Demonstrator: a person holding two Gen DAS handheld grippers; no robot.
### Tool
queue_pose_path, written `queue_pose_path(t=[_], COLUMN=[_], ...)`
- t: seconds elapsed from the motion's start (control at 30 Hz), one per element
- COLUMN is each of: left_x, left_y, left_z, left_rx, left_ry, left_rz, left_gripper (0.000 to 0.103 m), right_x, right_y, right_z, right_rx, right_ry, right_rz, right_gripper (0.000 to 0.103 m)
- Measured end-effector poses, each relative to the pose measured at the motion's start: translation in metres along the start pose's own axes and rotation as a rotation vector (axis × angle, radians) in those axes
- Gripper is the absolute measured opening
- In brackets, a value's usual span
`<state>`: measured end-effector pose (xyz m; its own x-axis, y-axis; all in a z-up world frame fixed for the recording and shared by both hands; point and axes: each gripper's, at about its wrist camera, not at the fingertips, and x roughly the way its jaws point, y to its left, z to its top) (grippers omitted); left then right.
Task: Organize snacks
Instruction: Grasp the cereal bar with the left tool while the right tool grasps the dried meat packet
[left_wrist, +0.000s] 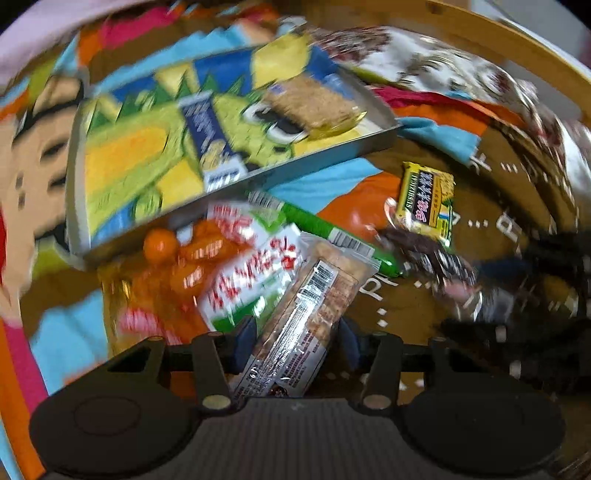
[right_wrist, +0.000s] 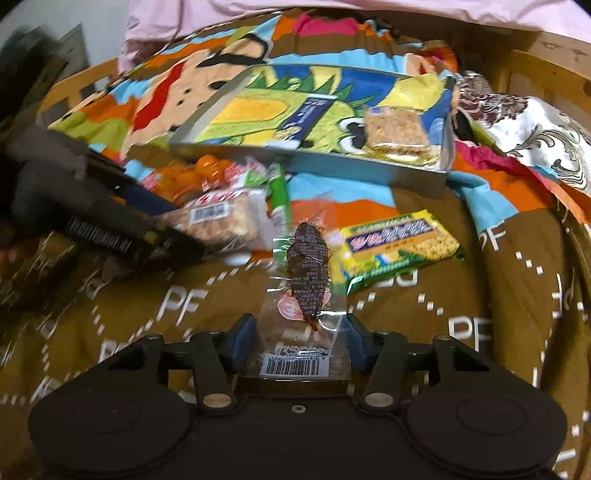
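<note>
In the left wrist view my left gripper (left_wrist: 295, 343) is shut on a clear-wrapped tan cracker bar (left_wrist: 306, 314) with a barcode, its blue pads against both sides. In the right wrist view my right gripper (right_wrist: 301, 341) is shut on a clear packet holding a dark snack (right_wrist: 308, 273). That view also shows the left gripper (right_wrist: 181, 232) at the left, on the cracker bar (right_wrist: 218, 218). A metal tray (left_wrist: 314, 158) (right_wrist: 314, 166) with a dinosaur print lies beyond; it holds a blue packet (right_wrist: 306, 116) and a tan cracker packet (right_wrist: 397, 131).
Loose snacks lie on the brown blanket in front of the tray: an orange bag (left_wrist: 177, 258), a white-and-red bag (left_wrist: 251, 273), a green tube (right_wrist: 277, 192) and a yellow packet (right_wrist: 395, 243). A floral cloth (right_wrist: 524, 125) and a wooden rim (right_wrist: 546, 62) are at the right.
</note>
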<state>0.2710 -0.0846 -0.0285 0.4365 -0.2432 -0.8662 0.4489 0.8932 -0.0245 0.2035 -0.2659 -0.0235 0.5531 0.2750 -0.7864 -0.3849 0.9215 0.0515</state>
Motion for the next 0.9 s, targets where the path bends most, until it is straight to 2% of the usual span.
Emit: queue_pose_path(t=[0.03,0.1,0.13,0.17,0.23,0.27,0.33,0.47,0.5,0.63,0.7,0.9], left_x=[-0.001,-0.001,-0.001,-0.001,0.001,0.002,0.004,0.010,0.011,0.010,0.007,-0.005], left_y=[0.003,0.008,0.011,0.014,0.017,0.015,0.011,-0.001,-0.002,-0.005,-0.004,-0.002], left_z=[0.000,-0.002,-0.003,-0.004,-0.007,-0.008,-0.011,-0.016,-0.016,-0.015,-0.014,-0.019], left_rx=[-0.052,-0.126,-0.156,-0.180,-0.195,-0.188,-0.146,-0.043,-0.029,-0.016,-0.032,-0.143], left_ry=[0.023,0.050,0.050,0.047,0.045,0.048,0.048,0.047,0.046,0.039,0.039,0.041], left_rz=[-0.017,-0.038,-0.048,-0.055,-0.058,-0.052,-0.044,-0.007,0.000,0.010,0.013,0.016], left_gripper=[0.053,0.053,0.053,0.053,0.060,0.067,0.069,0.069,0.066,0.056,0.049,0.048], right_x=[-0.002,-0.004,-0.003,-0.002,0.000,0.001,0.009,0.021,0.021,0.018,0.017,0.002], right_y=[0.002,0.006,0.008,0.010,0.013,0.014,0.013,0.011,0.012,0.008,0.002,0.007], right_z=[-0.003,-0.006,-0.005,-0.004,-0.001,0.000,0.003,0.005,0.005,0.006,0.007,0.002], right_rx=[-0.022,-0.050,-0.058,-0.067,-0.097,-0.105,-0.097,-0.041,-0.046,-0.015,0.026,0.002], right_ry=[0.003,-0.008,-0.011,-0.025,-0.051,-0.062,-0.054,-0.043,-0.052,-0.067,-0.064,-0.077], right_rz=[-0.002,-0.010,-0.021,-0.033,-0.056,-0.066,-0.070,-0.056,-0.063,-0.079,-0.062,-0.064], right_gripper=[0.055,0.063,0.073,0.079,0.079,0.079,0.079,0.074,0.071,0.051,0.051,0.050])
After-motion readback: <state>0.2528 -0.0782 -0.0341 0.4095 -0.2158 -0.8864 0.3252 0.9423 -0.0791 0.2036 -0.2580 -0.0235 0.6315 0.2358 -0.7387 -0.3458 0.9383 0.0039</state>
